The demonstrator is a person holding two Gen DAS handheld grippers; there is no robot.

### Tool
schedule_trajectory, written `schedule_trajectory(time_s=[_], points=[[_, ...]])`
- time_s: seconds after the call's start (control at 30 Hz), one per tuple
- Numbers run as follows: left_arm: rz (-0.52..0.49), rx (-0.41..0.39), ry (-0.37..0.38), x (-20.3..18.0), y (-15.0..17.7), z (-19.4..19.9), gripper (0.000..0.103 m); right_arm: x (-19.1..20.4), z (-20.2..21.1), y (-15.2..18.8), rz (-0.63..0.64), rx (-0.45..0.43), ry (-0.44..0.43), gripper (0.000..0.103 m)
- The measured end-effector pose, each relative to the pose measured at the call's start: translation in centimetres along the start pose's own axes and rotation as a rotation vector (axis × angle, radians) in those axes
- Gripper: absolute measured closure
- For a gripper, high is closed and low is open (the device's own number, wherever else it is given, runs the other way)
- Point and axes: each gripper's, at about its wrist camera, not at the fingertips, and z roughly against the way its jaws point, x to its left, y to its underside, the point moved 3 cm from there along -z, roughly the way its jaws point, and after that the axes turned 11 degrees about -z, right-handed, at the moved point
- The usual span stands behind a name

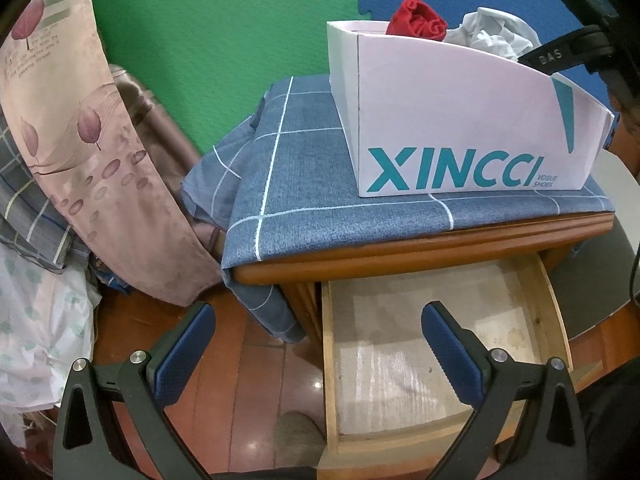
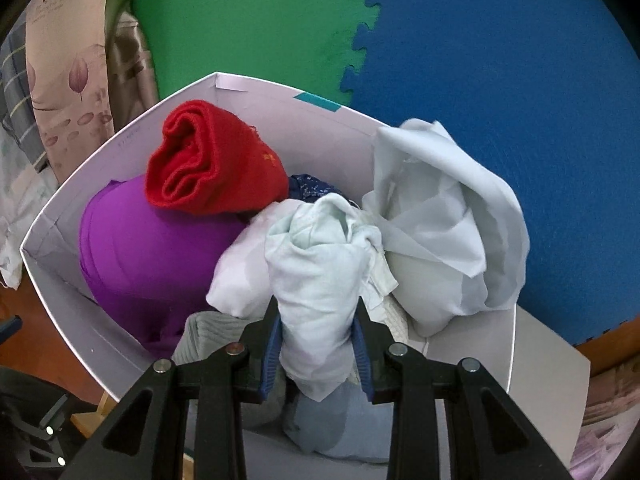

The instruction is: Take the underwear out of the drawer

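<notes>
My right gripper (image 2: 318,308) is shut on a pale mint underwear piece (image 2: 320,264), held over the white shoe box (image 2: 72,216). Inside the box lie a red rolled garment (image 2: 208,168), a purple one (image 2: 152,256) and light grey-white ones (image 2: 448,224). In the left wrist view the pulled-out wooden drawer (image 1: 556,312) shows only its bare liner. My left gripper (image 1: 316,320) hangs open above the drawer's left edge and the floor, nothing between its blue pads. The box (image 1: 460,120) stands on the cloth-covered nightstand (image 1: 400,264), with the right gripper (image 1: 576,52) reaching over its far corner.
A blue checked cloth (image 1: 304,168) drapes over the nightstand top and its left side. A leaf-print pillow (image 1: 80,128) and bedding pile up at the left. Green (image 2: 248,20) and blue (image 2: 500,60) foam mats form the wall behind.
</notes>
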Motion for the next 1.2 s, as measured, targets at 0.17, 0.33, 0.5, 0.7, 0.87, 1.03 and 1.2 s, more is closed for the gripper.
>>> schedule_trajectory(time_s=[0.17,0.33,0.5,0.7,0.87,1.03,1.2], points=[[0.002,0.002,0.004,0.0,0.1,0.0,0.001,0.6,-0.3,-0.2,0.003,0.0,0.006,0.069],[0.003,0.002,0.004,0.0,0.1,0.0,0.001,0.4,-0.4,-0.1,-0.013,-0.009,0.002,0.065],[0.002,0.003,0.004,-0.1,0.1,-0.1,0.001,0.4,-0.3,-0.2,-0.023,-0.02,0.005,0.065],[0.002,0.002,0.003,-0.1,0.1,-0.1,0.001,0.0,0.3,0.2,-0.036,-0.036,-0.008,0.063],[0.002,0.003,0.003,-0.1,0.1,-0.1,0.001,-0.2,1.5,0.4,-0.047,-0.071,-0.03,0.063],[0.001,0.004,0.003,-0.1,0.1,-0.1,0.001,-0.2,3.0,0.5,-0.054,-0.112,-0.042,0.062],[0.001,0.004,0.003,-0.1,0.0,-0.1,0.001,-0.6,4.8,0.6,-0.089,-0.189,-0.05,0.062]])
